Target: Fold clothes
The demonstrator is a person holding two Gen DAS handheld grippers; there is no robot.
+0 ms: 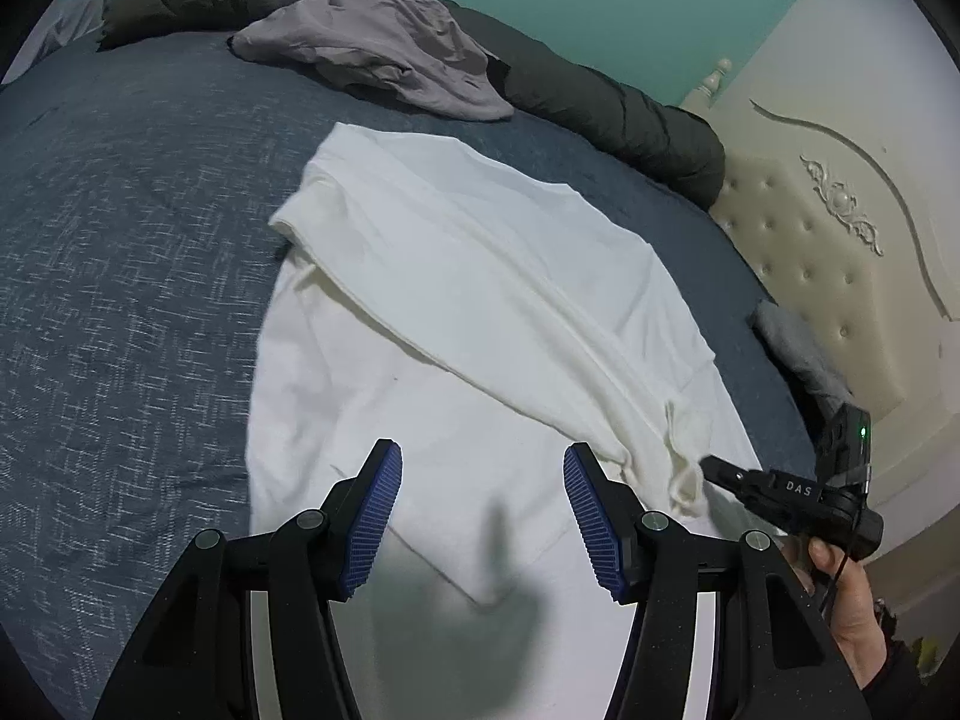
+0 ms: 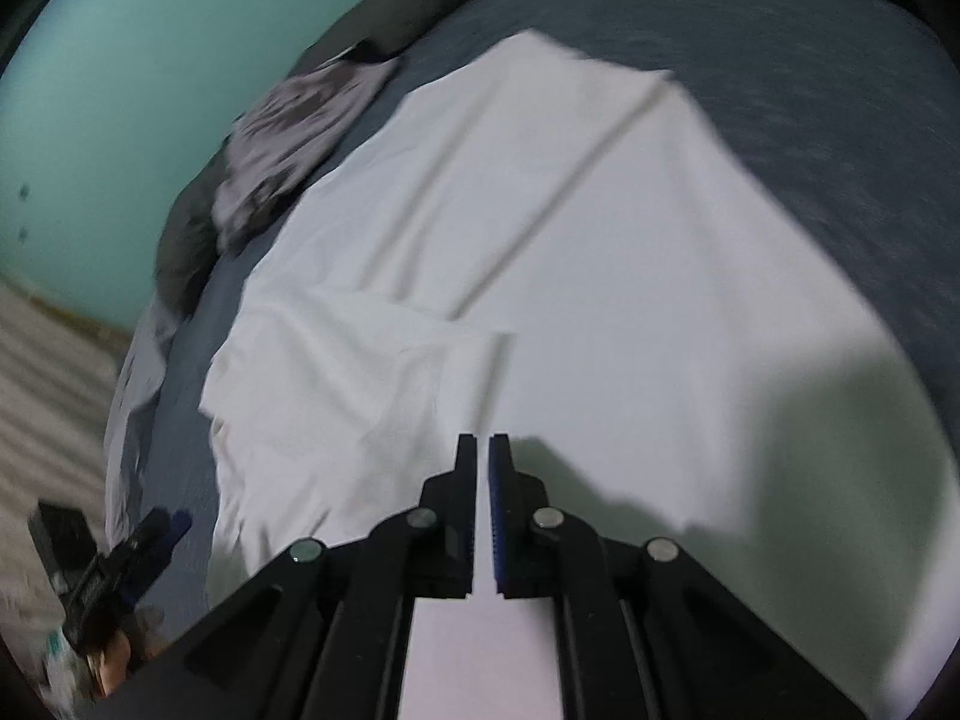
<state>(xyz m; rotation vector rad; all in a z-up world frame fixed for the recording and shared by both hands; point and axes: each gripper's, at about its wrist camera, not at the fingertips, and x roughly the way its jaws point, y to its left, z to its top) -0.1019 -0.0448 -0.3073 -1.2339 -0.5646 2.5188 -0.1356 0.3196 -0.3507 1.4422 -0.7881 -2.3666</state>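
Shirt [image 1: 480, 312], white, soft and light, spread flat mid-bed [image 1: 120, 240], one side folded over. Floppy; best pinched at hem corners. Left tongs [image 1: 483, 462] half open, holding nothing. Right tongs [image 2: 483, 444] nearly shut at the cloth; grip unclear.

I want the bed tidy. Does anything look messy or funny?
Yes. The lilac garment lies crumpled in a heap at the far edge of the blue bed, against the dark quilt. The white shirt is only partly folded, with a rumpled corner near the right tongs.
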